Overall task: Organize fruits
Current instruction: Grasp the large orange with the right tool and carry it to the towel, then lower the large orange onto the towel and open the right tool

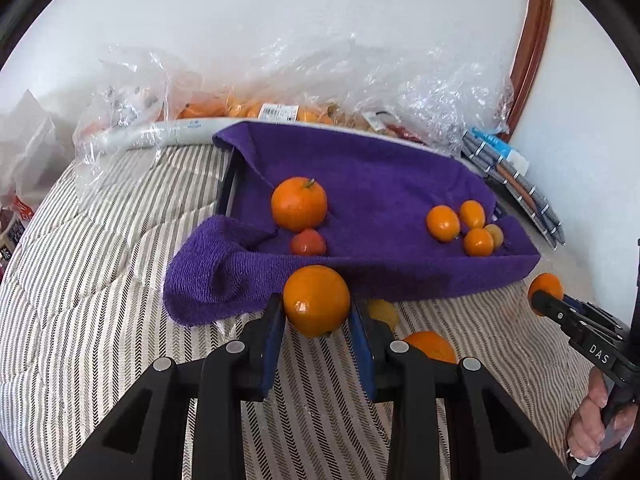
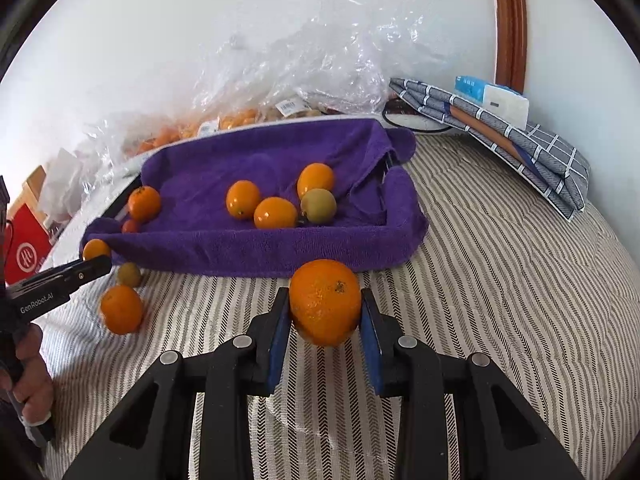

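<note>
An orange point(image 1: 316, 301) sat clamped between the blue pads of the left gripper point(image 1: 316, 320), held just in front of the near wall of a tray draped in a purple towel point(image 1: 360, 184). A second orange point(image 2: 325, 302) was gripped the same way by the right gripper point(image 2: 325, 320), its fingers point(image 2: 280, 332) pressed against both sides of the fruit, also just short of the tray's near wall. Both grippers pointed down and forward at the tray.

Inside the tray, the fruit lay in two groups. At the left end a large orange with a stem point(image 1: 299, 204) rested against a small red fruit point(image 1: 307, 242). Toward the right end three small orange fruits point(image 1: 443, 223) clustered together with a yellowish-green one point(image 2: 318, 205) touching them.

On the striped bed cover point(image 2: 500, 280) in front of the tray, another orange point(image 2: 121, 309) lay loose, with a small greenish fruit point(image 2: 129, 274) just beyond it, near the towel's edge.

Behind the tray, crumpled clear plastic bags point(image 1: 320, 76) holding more orange fruit leaned against the white wall. To the right of the tray lay a folded grey checked cloth point(image 2: 520, 148) with a white and blue box point(image 2: 496, 98) on top. A hand point(image 2: 34, 384) held the left gripper's handle at the edge of the right wrist view.
</note>
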`<state>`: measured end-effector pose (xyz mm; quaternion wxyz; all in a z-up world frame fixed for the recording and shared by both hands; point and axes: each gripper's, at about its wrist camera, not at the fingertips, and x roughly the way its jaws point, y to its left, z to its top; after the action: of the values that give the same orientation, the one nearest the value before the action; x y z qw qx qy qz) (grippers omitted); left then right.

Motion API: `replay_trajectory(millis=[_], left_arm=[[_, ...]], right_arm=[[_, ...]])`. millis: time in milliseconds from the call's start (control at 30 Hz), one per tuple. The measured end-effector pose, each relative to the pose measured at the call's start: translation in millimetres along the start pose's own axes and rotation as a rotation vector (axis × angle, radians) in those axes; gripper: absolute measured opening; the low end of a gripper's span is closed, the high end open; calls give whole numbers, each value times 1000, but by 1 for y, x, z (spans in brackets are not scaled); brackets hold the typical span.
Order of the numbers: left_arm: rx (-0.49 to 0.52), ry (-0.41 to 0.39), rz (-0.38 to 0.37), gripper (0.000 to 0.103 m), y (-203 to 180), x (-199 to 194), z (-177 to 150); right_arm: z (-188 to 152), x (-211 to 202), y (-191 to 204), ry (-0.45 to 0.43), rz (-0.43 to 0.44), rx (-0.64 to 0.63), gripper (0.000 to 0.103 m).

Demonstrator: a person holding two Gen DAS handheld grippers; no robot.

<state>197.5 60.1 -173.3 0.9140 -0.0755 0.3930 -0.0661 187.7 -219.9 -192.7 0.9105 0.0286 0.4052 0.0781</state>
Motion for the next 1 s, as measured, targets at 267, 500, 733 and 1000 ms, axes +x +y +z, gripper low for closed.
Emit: replay_trajectory(millis=[267,500,733,1000], left_arm=[[7,-68,-44,31,-2,-13,2],[-56,-80,-65,31,10,-14,5],[-79,-111,-40,31,13,-20,4],[-98,-135,-53,31,4,-24,34]], right_arm=[[1,-9,-6,-51,20,34,33],[6,-13,-14,-63,29,62,33],[47,-26,-10,-117,31,3,33],[94,-6,-12,-128,33,-32,33]])
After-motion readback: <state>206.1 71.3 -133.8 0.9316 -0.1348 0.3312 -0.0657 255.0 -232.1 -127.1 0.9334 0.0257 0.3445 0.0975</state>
